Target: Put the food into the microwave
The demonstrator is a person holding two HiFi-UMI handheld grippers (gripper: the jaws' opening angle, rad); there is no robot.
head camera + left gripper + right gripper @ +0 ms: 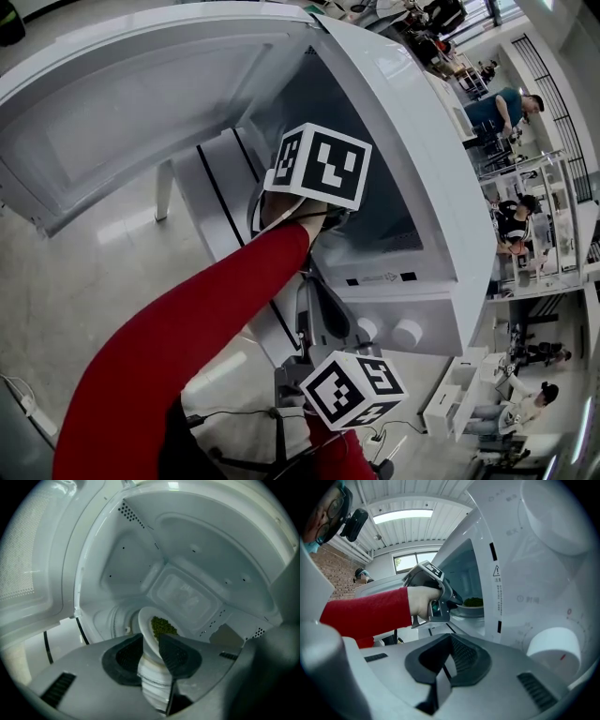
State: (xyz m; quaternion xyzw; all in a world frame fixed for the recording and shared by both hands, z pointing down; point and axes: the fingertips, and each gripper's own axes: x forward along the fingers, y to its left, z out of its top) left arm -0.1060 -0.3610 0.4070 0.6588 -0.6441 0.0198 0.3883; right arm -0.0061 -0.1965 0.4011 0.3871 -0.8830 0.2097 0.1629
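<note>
A white bowl [146, 634] of green food [163, 626] sits inside the open white microwave [441, 187], on the cavity floor. My left gripper [151, 654] reaches into the cavity. Its jaws stand apart around the bowl's near rim, one pad outside the wall and one inside. In the right gripper view the same gripper [440, 603], held by a hand with a red sleeve, is at the bowl [471, 612]. My right gripper [450, 662] hangs in front of the control panel, jaws together with nothing between them.
The microwave door [141, 103] swings wide to the left. Two round knobs [408, 333] sit on the front panel, near my right gripper [323, 314]. Cables lie on the floor at the lower left. People stand by shelves at the far right.
</note>
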